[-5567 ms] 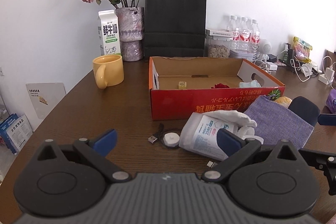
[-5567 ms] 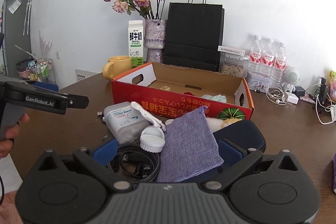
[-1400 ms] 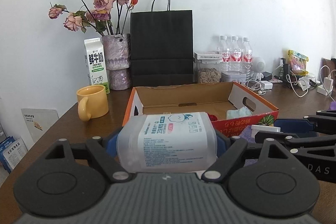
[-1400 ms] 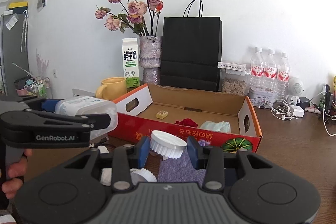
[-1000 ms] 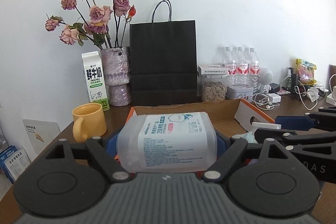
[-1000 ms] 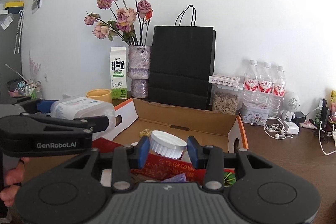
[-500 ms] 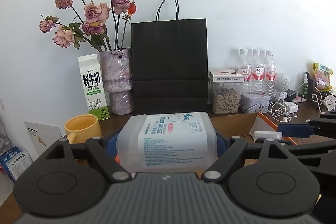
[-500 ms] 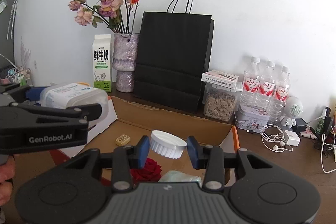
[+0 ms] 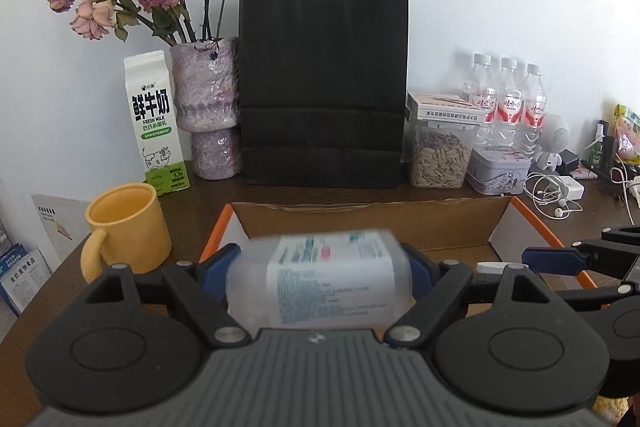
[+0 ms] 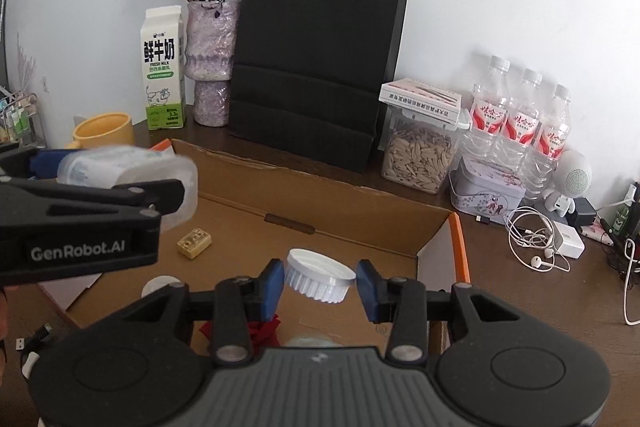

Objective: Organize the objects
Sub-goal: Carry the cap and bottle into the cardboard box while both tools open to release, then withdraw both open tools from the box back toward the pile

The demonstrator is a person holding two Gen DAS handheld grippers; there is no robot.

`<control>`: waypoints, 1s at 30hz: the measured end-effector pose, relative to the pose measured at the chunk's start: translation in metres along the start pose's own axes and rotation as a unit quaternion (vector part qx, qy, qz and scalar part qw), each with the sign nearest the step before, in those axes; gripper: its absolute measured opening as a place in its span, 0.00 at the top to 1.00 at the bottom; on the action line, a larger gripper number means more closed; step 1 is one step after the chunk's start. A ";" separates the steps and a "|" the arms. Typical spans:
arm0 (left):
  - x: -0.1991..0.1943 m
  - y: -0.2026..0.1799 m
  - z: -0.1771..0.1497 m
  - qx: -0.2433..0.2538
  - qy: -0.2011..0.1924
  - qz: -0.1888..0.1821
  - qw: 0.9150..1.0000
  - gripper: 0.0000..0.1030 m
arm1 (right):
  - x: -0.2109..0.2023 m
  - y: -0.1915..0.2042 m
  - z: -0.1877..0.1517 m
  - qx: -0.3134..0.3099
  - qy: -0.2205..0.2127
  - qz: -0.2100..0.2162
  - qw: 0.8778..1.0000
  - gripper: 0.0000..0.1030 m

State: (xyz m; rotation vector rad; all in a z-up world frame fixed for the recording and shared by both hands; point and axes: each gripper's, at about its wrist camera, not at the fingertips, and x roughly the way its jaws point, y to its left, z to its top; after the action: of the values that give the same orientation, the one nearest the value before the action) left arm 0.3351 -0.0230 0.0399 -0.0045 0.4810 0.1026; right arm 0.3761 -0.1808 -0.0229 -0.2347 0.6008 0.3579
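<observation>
Release phase: we are holding both grippers over the cardboard box (image 10: 320,211), our landmark. We are seeing the left gripper (image 9: 318,269) opening, its jaws spread wide, with the wipes canister (image 9: 320,287) blurred between them above the box's left end; whether the pads are touching it we cannot tell. We are seeing the right gripper (image 10: 320,285) opening too, the white ribbed lid (image 10: 320,281) tilted in a visible gap above the box's middle. Already lying inside the box: a small yellow block (image 10: 194,243) and a red rose (image 10: 260,333). We are judging both items nearly stowed; a cable end (image 10: 36,339) is lying outside the box's left wall.
</observation>
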 end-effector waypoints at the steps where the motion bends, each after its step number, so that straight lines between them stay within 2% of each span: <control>1: 0.001 0.001 0.000 -0.003 0.001 0.002 1.000 0.00 | 0.002 -0.001 0.000 0.003 0.004 -0.002 1.000 0.34; 3: -0.001 0.003 -0.001 -0.009 -0.006 -0.001 1.000 0.00 | 0.002 -0.003 -0.002 0.006 0.003 -0.006 1.000 0.08; 19: -0.017 0.002 -0.004 -0.010 -0.003 -0.008 1.000 0.00 | -0.021 -0.003 -0.008 0.004 -0.020 -0.010 1.000 0.01; 30: -0.052 0.013 -0.013 -0.016 -0.017 -0.022 0.999 0.00 | -0.070 -0.001 -0.026 0.000 -0.064 0.002 0.998 0.00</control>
State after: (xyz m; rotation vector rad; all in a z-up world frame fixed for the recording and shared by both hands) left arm 0.2823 -0.0159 0.0528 -0.0456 0.4456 0.0667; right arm 0.3092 -0.2077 -0.0022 -0.2093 0.4748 0.3738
